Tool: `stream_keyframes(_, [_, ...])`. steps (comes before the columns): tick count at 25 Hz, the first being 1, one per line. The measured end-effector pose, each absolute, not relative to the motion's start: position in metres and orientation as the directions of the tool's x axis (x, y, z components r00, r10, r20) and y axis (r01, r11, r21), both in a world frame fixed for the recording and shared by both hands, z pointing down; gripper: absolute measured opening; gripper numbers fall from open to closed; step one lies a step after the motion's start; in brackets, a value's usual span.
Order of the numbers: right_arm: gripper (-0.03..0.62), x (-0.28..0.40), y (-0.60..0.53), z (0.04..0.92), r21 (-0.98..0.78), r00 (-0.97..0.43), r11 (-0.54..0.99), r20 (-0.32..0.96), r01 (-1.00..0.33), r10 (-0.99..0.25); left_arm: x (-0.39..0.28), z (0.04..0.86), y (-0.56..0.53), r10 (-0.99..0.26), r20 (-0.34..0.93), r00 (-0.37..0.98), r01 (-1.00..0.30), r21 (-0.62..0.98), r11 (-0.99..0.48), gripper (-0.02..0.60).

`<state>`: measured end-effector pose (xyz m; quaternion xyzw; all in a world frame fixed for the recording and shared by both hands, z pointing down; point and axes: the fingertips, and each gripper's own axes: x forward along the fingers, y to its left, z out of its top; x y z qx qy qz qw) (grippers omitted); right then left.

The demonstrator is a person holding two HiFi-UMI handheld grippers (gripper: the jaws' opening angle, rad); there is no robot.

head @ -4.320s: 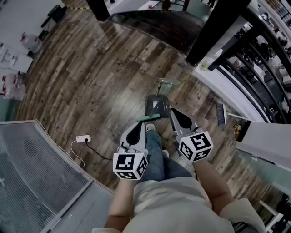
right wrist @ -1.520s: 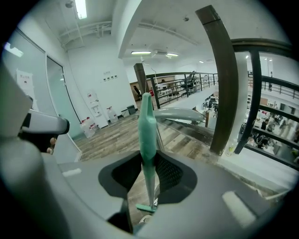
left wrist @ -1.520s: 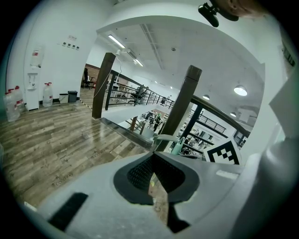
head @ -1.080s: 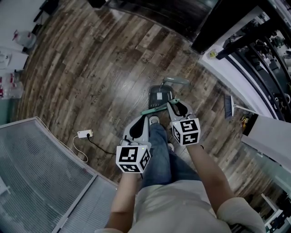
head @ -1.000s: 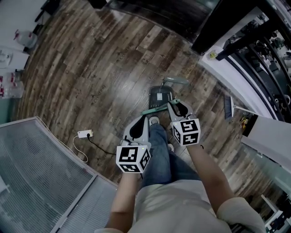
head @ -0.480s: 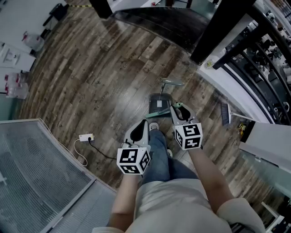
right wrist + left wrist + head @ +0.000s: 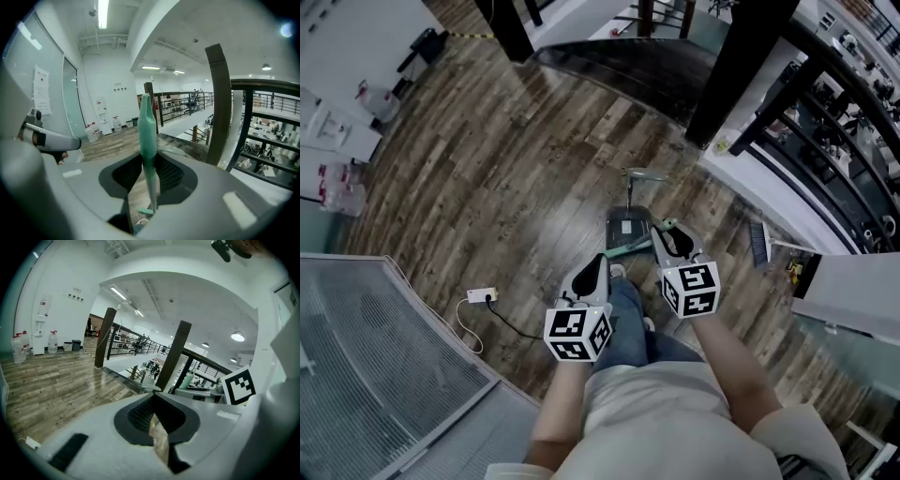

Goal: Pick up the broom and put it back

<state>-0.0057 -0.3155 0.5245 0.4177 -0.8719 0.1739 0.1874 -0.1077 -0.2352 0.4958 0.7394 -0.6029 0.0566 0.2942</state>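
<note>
Right gripper: the right gripper [image 7: 666, 229] is clamped, jaws partway closed, on the broom [image 7: 146, 136], whose green handle runs up between the pads.
Left gripper: the left gripper [image 7: 153, 399] has its jaws drawn together and holds nothing; it hangs beside the right one, over the person's legs.
Broom: in the air in front of the person, held by its handle alone. From above, the handle slants from the right jaws across to the left, over the grey dustpan [image 7: 627, 228]. The brush end is barely seen.
Dustpan: flat on the wood floor [image 7: 506, 178], just ahead of the person's feet, its own handle pointing away.
Step in hand: by the look of it, the pick-up is done and the carry back is under way. Where the broom belongs is not clear from here.
Doing it well: hold the grip firm, since a smooth round handle can swivel between two pads. Carry it near upright so the long end swings less, and steer it clear of the dark post and railing. The free left gripper could steady the handle if it starts to tip.
Risk: the handle slipping down through the pads, or its low end catching the dustpan.
</note>
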Motion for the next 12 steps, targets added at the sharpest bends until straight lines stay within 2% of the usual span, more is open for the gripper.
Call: stream_keyframes(12, [0.103, 0.000, -0.275, 0.473, -0.134, -0.616, 0.624, 0.413, -0.770, -0.671, -0.091, 0.455, -0.204, -0.878, 0.390, 0.277, -0.924, 0.360, -0.132, 0.003])
